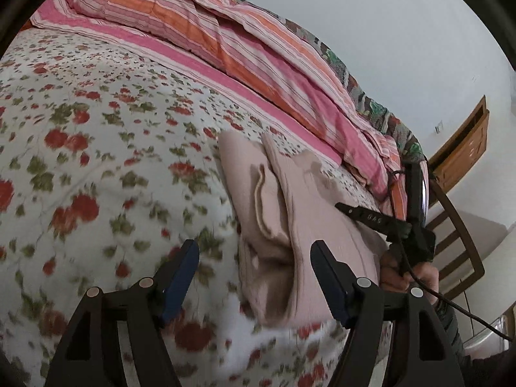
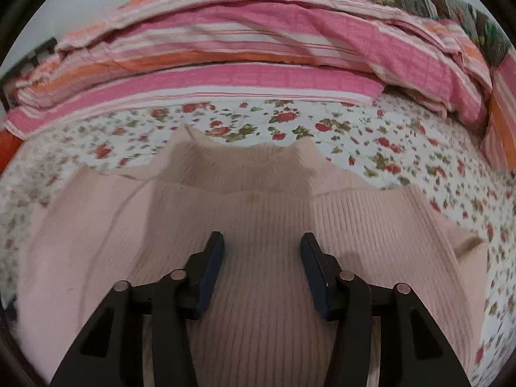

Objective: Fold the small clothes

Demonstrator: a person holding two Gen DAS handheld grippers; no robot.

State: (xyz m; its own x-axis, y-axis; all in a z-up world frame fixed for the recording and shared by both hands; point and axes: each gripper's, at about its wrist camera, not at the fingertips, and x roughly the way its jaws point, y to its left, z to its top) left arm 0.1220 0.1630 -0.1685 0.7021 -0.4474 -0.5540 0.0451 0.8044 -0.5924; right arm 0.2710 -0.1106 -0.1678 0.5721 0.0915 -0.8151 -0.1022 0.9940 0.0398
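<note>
A pale pink ribbed sweater [image 2: 258,225] lies on the flowered bedspread [image 1: 96,129], already partly gathered: in the left wrist view it reads as a narrow stack with a folded sleeve or edge showing along its 9 o'clock side. It sits at about 1 o'clock from the left gripper [image 1: 254,258], near the foot of a heap of striped pink and orange bedding [image 1: 225,42] that runs across the far side of the bed.

The left gripper has its fingers spread wide and holds nothing; one finger is over bare bedspread, the other over the sweater's near edge. That stance looks chosen to come down on the edge and pinch it for another fold.

The right gripper [image 2: 262,267] is also parted, with only ribbed knit visible between the fingers and no fabric caught. It hovers over the middle of the sweater, neckline at 12 o'clock, likely to press or steady the cloth while the other side is lifted. In the left view the right gripper appears at 3 o'clock, the person's hand [image 1: 409,274] wrapped around its handle.

A wooden chair [image 1: 458,235] stands beyond the bed at 3 o'clock.
</note>
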